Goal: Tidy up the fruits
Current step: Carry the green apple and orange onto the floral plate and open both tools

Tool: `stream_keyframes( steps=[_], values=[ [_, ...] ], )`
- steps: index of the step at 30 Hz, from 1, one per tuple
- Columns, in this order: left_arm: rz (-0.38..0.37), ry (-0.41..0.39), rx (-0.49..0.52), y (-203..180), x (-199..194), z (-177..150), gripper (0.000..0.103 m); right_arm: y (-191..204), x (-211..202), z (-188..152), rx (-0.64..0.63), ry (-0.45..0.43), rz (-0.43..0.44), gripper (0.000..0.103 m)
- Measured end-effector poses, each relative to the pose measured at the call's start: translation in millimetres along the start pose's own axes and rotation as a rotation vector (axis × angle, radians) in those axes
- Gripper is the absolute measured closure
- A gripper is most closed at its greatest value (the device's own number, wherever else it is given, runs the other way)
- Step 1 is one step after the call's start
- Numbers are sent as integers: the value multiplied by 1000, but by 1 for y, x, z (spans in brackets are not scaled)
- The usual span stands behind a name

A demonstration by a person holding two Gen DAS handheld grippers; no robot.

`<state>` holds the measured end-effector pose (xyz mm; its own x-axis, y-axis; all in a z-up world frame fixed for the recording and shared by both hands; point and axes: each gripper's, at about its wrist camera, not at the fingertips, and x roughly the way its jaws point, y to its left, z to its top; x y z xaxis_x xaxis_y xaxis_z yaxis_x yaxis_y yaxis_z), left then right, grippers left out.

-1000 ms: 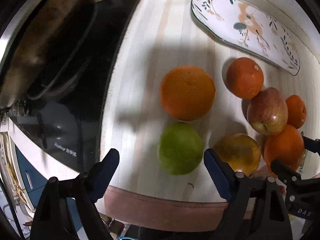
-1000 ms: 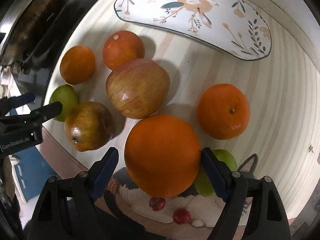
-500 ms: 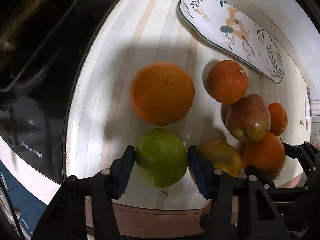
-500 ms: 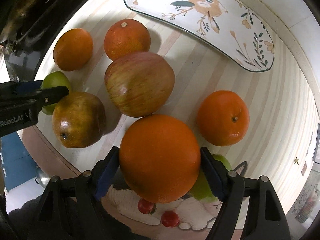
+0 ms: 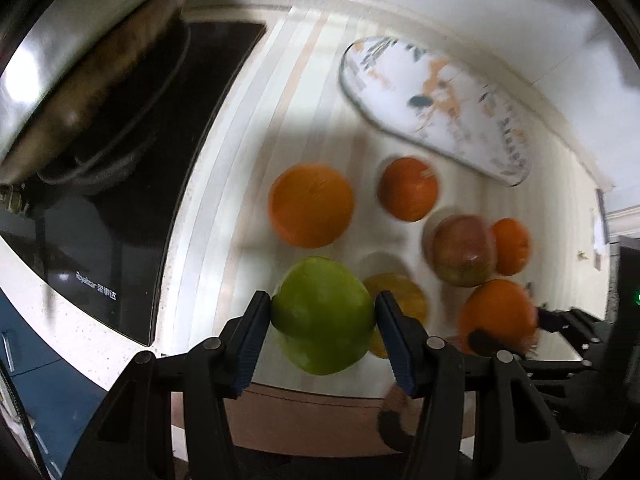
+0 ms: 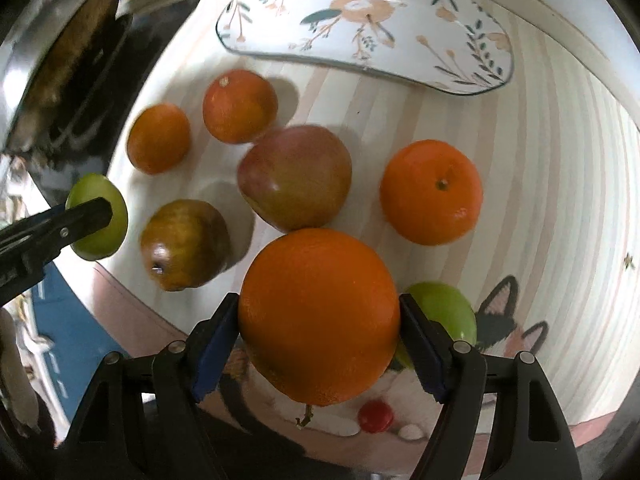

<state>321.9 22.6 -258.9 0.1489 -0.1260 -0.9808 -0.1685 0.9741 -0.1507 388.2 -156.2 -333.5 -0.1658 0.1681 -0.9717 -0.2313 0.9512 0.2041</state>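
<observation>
1. The long oval white ceramic platter with the leaf and rabbit print (image 6: 368,20) is seen lying bare at the far edge of the striped cream table mat (image 6: 540,184); it is judged to be the likely place for the fruit, though the task sentence does not say so.
2. The large round orange (image 6: 320,320) is gripped between the blue pads of the right gripper (image 6: 319,326), which is clenched on both its sides. It is seen at the near edge of the mat; whether it is clear of the surface cannot be told.
3. The round green apple (image 5: 324,314) is clamped in the same way by the left gripper (image 5: 323,320), near the front edge of the mat, beside the black glass cooktop (image 5: 132,200).
4. A red-green apple (image 6: 294,178), a brownish pear-like fruit (image 6: 186,244), three smaller oranges and a second green fruit are left loose on the mat (the left view is blurred).
5. The step in hand is judged to be the pick-up of two fruits at once. A carry over the loose fruits toward the platter is called for next, with each piece set down apart from the other.
</observation>
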Motion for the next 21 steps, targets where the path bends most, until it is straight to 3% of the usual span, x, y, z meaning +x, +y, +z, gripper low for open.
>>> stream_keyframes(
  steps=[11,17,21],
  values=[
    [-59,-124,106,-49,-48,53,51,-42,-99,16,105,-180,140,24],
    [-23,-168,160,-80,-41,106,51,-58,-132,70,139,-280,130,24],
    [1,-169,177,-97,-16,142,51,-70,-125,102,165,-295,93,24]
  ],
)
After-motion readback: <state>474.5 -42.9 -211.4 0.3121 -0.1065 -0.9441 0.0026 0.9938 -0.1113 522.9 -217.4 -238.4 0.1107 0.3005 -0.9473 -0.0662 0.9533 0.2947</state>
